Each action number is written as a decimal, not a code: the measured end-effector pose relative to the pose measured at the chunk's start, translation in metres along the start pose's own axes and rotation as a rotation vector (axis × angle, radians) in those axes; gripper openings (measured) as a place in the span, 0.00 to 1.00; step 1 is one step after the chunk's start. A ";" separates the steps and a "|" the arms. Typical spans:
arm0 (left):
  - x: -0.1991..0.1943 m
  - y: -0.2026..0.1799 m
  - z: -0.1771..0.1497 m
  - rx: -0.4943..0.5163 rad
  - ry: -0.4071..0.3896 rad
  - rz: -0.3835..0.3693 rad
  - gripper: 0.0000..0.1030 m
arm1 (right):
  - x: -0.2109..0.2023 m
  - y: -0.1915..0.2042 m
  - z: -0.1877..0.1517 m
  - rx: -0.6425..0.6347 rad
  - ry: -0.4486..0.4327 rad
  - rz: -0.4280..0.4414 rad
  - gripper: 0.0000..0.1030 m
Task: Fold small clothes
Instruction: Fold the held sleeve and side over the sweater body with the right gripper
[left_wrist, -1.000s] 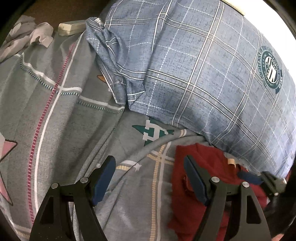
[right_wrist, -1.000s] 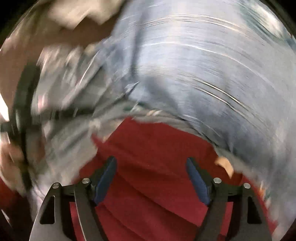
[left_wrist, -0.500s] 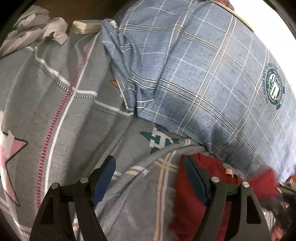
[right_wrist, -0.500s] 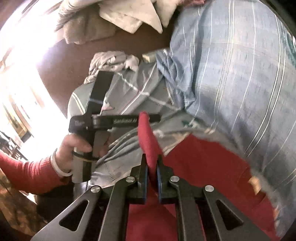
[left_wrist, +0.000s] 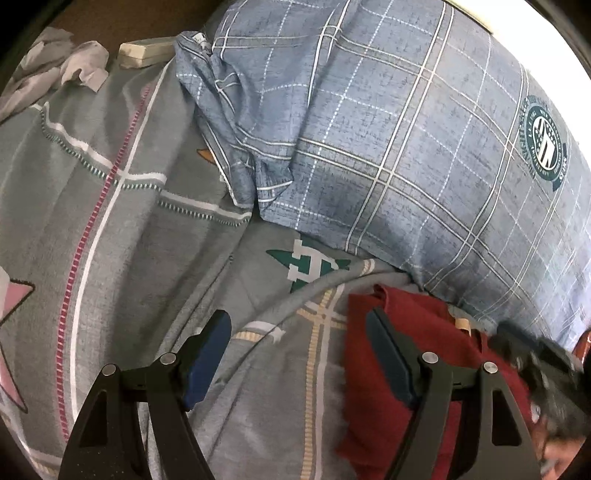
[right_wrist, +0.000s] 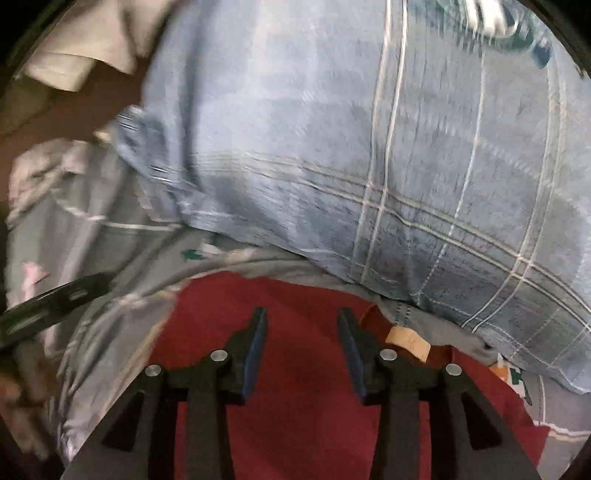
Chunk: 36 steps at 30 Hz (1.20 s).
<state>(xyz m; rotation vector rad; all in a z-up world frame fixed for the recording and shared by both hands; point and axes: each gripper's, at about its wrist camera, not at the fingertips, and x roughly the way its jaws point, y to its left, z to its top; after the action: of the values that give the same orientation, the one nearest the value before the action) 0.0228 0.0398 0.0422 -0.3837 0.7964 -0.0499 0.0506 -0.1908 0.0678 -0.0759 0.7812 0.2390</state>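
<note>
Red garment (right_wrist: 295, 332) lies flat on the grey patterned bedsheet (left_wrist: 140, 236), just below the edge of the blue plaid pillow (left_wrist: 388, 140); in the left wrist view we see it at lower right (left_wrist: 369, 398), partly behind our left gripper's right finger; a small tan label (right_wrist: 408, 341) sits at the garment's upper right edge, near the pillow.

Left gripper (left_wrist: 299, 354) stands wide apart, nothing between its jaws; only bedsheet shows in the gap; its right finger overlaps the garment's left edge in the picture, contact we cannot tell.

Right gripper (right_wrist: 301, 343) hangs over the middle of the garment; its jaws have just been opening and stand partly apart; no fold of cloth is pinched between the pads (right_wrist: 255, 347); red fabric shows flat beneath the gap; whether the tips touch it we cannot tell; this view is blurred.

In the right wrist view the left gripper shows as a dark bar at the left edge (right_wrist: 55, 299); a blurred hand (right_wrist: 22, 398) sits below it.

Pale crumpled cloth (left_wrist: 55, 74) and a beige block (left_wrist: 147, 51) lie at the far edge of the bedsheet, beside the pillow's corner; well apart from the garment.
</note>
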 end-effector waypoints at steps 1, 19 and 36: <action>0.001 -0.001 -0.001 0.003 0.004 0.002 0.73 | -0.008 0.008 -0.006 -0.023 -0.016 0.052 0.42; -0.010 -0.001 -0.001 -0.004 -0.058 -0.007 0.73 | -0.010 0.022 -0.033 -0.042 0.061 0.140 0.07; 0.009 -0.073 -0.044 0.306 0.041 -0.050 0.73 | -0.099 -0.137 -0.109 0.449 0.063 -0.331 0.81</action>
<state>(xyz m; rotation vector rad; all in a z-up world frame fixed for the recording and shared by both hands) 0.0055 -0.0438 0.0338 -0.1131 0.8053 -0.2245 -0.0588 -0.3589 0.0572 0.2112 0.8557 -0.2557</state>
